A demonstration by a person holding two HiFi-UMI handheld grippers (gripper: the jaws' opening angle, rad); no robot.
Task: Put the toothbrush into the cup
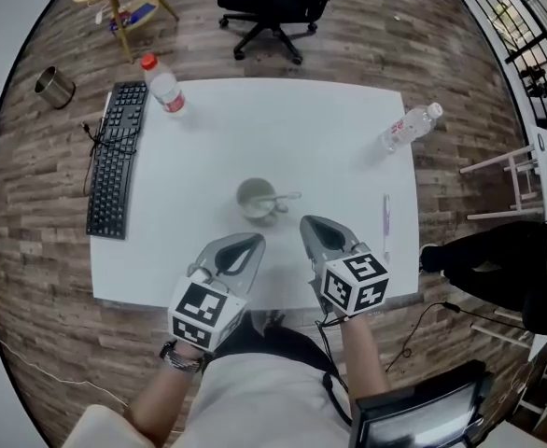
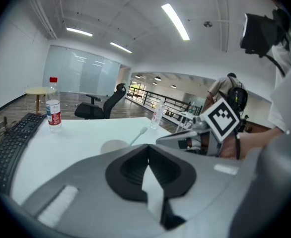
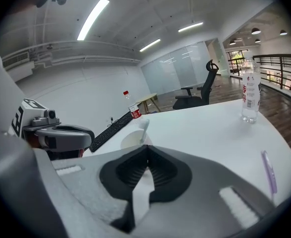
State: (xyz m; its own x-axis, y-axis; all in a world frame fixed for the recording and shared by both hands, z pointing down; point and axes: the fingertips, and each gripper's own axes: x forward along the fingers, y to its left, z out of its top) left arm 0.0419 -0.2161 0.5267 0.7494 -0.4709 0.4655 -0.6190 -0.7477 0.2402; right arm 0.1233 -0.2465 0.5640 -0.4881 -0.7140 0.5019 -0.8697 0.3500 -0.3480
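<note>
Already in the cup (image 1: 240, 194), white toothbrush (image 1: 287, 197) slanted rightward over the rim; left gripper (image 1: 246, 242), right gripper (image 1: 309, 222) both closed, empty.

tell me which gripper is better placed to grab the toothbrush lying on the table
Right. The toothbrush lies on the right of the table, close beside the right gripper, while the left gripper would have to cross over. Both are shut and empty, so it likely must open first.

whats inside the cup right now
A white handle leans out of the cup. Its lower end is too small to make out. The purple toothbrush lies outside, on the table.
</note>
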